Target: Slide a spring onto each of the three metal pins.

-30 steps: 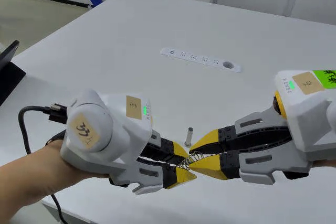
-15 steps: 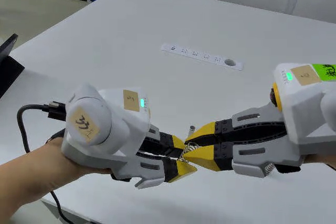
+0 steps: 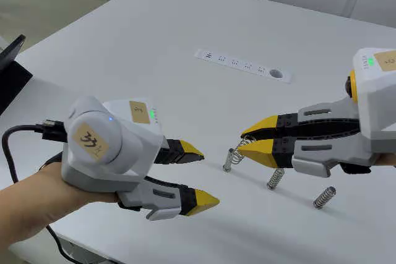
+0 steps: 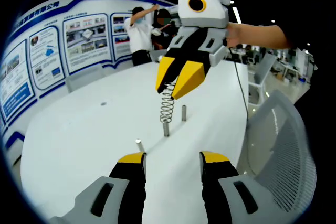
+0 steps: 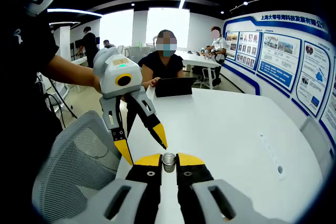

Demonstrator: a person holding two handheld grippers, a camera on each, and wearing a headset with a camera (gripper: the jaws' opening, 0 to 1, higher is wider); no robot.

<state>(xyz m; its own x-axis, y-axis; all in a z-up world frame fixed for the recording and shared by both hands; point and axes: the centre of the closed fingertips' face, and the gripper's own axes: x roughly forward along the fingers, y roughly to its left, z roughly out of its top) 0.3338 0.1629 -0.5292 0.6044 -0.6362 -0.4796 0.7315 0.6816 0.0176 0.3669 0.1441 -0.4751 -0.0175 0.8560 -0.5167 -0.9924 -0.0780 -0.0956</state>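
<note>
My right gripper [image 3: 247, 142] is shut on the top of a coil spring [image 3: 238, 151]. The spring's lower end sits over a metal pin [image 3: 228, 164] standing on the white table [image 3: 154, 47]. In the left gripper view the right gripper [image 4: 170, 88] hangs the spring [image 4: 166, 107] over the middle pin [image 4: 166, 128], with two more pins [image 4: 184, 113] [image 4: 139, 144] beside it. Two other upright springs [image 3: 275, 178] [image 3: 324, 197] stand to the right. My left gripper [image 3: 204, 176] is open, holds nothing, and sits left of the pin. In the right gripper view the spring [image 5: 168, 162] sits between that view's jaws.
A white power strip [image 3: 242, 65] lies across the table's far middle. A black cable [image 3: 18, 134] trails from my left gripper. A grey mesh chair [image 5: 73, 166] stands at the table's near edge, and a person sits behind a tablet [image 5: 173, 86] at the far end.
Both grippers met tip to tip at the spring by the pin. The left gripper has since opened and drawn back left; the right gripper keeps the spring, now hanging over the pin.
</note>
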